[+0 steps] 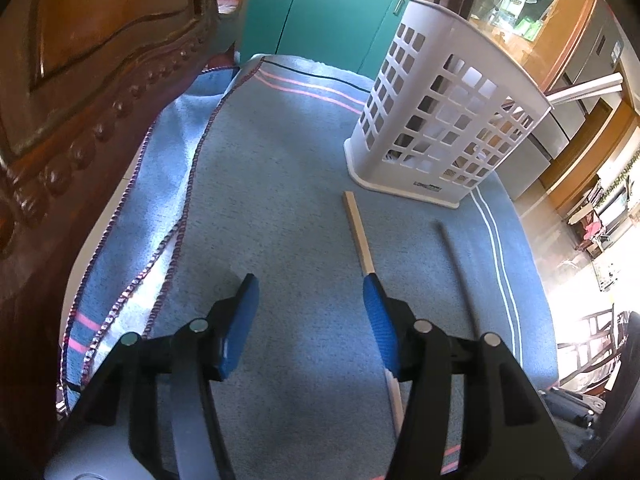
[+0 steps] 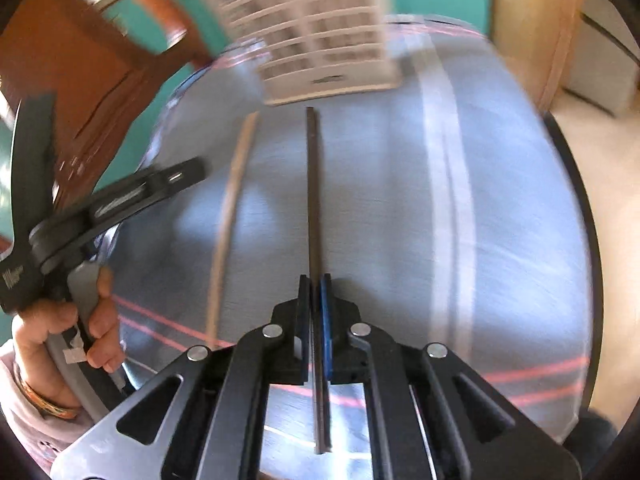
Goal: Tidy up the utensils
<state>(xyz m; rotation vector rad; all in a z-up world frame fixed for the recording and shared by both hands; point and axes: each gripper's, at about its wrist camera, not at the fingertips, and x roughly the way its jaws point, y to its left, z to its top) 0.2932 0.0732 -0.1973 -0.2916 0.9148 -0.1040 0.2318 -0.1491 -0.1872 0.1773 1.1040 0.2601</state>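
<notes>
A white perforated utensil holder [image 1: 444,120] stands on a blue towel [image 1: 280,200]; it also shows blurred in the right wrist view [image 2: 320,40]. A light wooden stick [image 1: 360,232] lies on the towel, partly under my left gripper's right finger; it shows in the right wrist view [image 2: 228,220] too. My left gripper [image 1: 310,316] is open and empty above the towel. A dark thin utensil [image 2: 314,200] runs toward the holder. My right gripper [image 2: 316,312] is shut on it. The same dark utensil [image 1: 460,272] shows in the left wrist view.
A carved wooden chair back [image 1: 80,100] stands at the left. Teal cabinets [image 1: 320,12] are behind the table. The hand-held left gripper [image 2: 80,220] shows at the left of the right wrist view. The towel's beaded edge [image 1: 180,220] runs along the left.
</notes>
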